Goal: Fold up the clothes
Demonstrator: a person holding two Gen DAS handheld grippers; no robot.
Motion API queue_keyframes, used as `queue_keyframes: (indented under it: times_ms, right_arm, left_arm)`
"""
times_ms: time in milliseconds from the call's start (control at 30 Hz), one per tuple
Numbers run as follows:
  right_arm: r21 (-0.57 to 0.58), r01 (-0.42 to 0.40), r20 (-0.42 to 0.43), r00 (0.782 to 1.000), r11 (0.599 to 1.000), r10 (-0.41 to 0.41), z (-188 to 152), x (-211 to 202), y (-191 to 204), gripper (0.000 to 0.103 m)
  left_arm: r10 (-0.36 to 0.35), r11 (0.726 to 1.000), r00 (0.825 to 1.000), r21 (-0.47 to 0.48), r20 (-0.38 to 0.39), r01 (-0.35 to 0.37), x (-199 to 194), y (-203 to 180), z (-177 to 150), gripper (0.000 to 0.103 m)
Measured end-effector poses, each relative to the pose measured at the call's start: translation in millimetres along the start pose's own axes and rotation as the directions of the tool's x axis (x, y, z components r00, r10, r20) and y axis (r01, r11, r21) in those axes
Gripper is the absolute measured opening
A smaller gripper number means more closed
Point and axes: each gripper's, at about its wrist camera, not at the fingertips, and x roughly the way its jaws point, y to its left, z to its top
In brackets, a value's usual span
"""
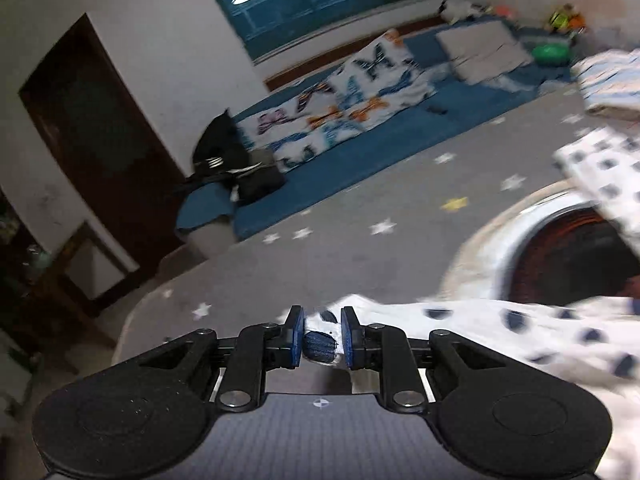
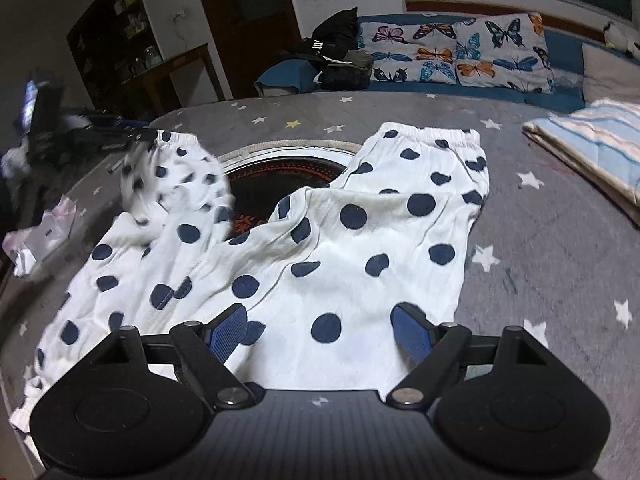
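Observation:
White trousers with navy dots (image 2: 340, 248) lie spread on a round table with a grey star-print cover (image 2: 560, 240). Their elastic waistband (image 2: 432, 133) is at the far right. My left gripper (image 1: 322, 336) is shut on a bunched edge of the trousers (image 1: 500, 328) and holds it above the table; in the right wrist view this lifted part (image 2: 176, 176) is blurred at the far left. My right gripper (image 2: 324, 334) is open, just above the near part of the trousers, holding nothing.
A round opening with a dark red inside (image 2: 280, 176) sits in the table's middle, partly under the trousers. A folded striped cloth (image 2: 592, 148) lies at the right. A white crumpled item (image 2: 40, 236) lies at the left edge. A butterfly quilt (image 2: 460, 52) lies beyond.

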Motion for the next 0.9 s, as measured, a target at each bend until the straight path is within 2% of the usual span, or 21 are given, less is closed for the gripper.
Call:
queue_keyframes:
  times_ms: [267,400,467,533,600,733,833,900]
  right_arm:
    - [-0.027,0.008,-0.008,1.000,1.000,-0.008,10.7,13.0,-5.3,0.082]
    - [-0.027,0.013,-0.005,1.000,1.000,-0.013,16.3,18.2,-11.0,0.082]
    - [-0.032,0.012,0.001,1.000,0.999,-0.012,20.0,19.2,-12.7,0.082]
    - [-0.039,0.008,0.008,1.000,0.999,-0.008,24.4,20.1,-13.4,0.082]
    - [-0.045,0.005,0.014,1.000,0.999,-0.004,28.6,22.0,-14.0,0.082]
    - [-0.052,0.012,0.018,1.000,0.999,-0.011,40.9,33.7,-14.9,0.082]
    - [-0.054,0.019,0.012,1.000,0.998,-0.019,47.2,42.9,-18.5,0.082]
    - [-0.058,0.024,0.007,1.000,0.998,-0.024,51.6,49.1,-21.3,0.082]
  left_arm:
    - [0.118,0.991,0.991,0.067,-0.063,-0.113,56.1,16.0,-17.1,0.024]
    - [0.120,0.993,0.991,0.007,-0.064,-0.120,56.9,25.8,-12.2,0.028]
    - [0.113,0.993,0.993,-0.025,-0.038,-0.114,47.7,30.3,-7.0,0.028]
    - [0.078,0.995,0.997,-0.057,-0.005,-0.078,34.2,35.3,-1.4,0.028]
    - [-0.007,0.996,1.000,-0.092,0.006,0.007,25.3,36.4,2.4,0.025]
    - [-0.146,0.988,0.988,-0.064,-0.052,0.142,29.8,20.7,2.9,0.014]
    - [-0.178,0.983,0.979,-0.061,-0.105,0.172,49.8,11.8,1.5,0.012]
    - [-0.175,0.984,0.981,-0.043,-0.089,0.171,54.7,8.6,3.8,0.012]
